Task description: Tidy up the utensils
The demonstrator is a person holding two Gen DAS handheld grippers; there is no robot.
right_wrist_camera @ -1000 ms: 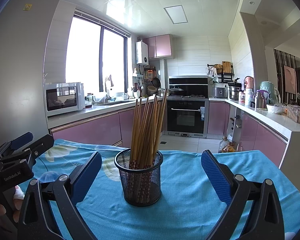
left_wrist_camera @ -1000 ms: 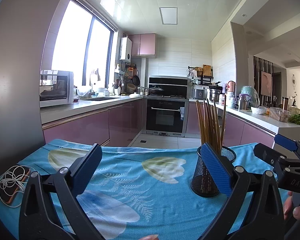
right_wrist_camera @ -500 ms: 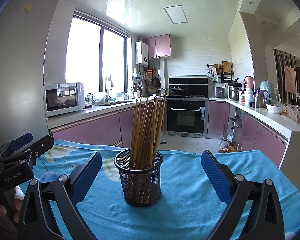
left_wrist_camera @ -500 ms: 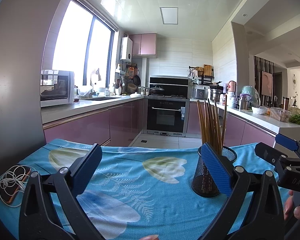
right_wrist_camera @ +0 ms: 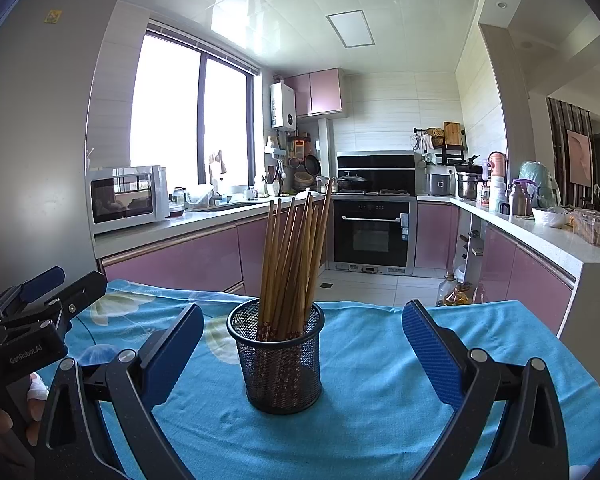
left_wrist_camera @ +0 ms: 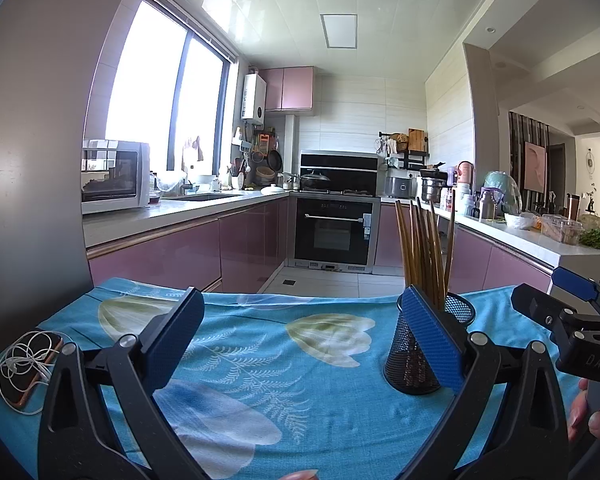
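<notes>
On a table draped in a blue floral tablecloth [left_wrist_camera: 300, 364], a phone wrapped in white earphones [left_wrist_camera: 26, 364] lies at far left; the left gripper [left_wrist_camera: 300, 340] hovers with fingers spread wide and empty, a black mesh holder [right_wrist_camera: 278, 360] of upright wooden chopsticks [right_wrist_camera: 294, 260] stands centre, framed by the right gripper [right_wrist_camera: 302, 344], likewise wide apart and empty

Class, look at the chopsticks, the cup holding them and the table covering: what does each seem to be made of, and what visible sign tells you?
Chopsticks: probably wood or bamboo, matt tan shafts with patterned dark ends.
Cup: looks like black metal mesh, since you see through its fine grid.
Table covering: woven fabric, printed blue with pale flowers; it wrinkles softly.
</notes>
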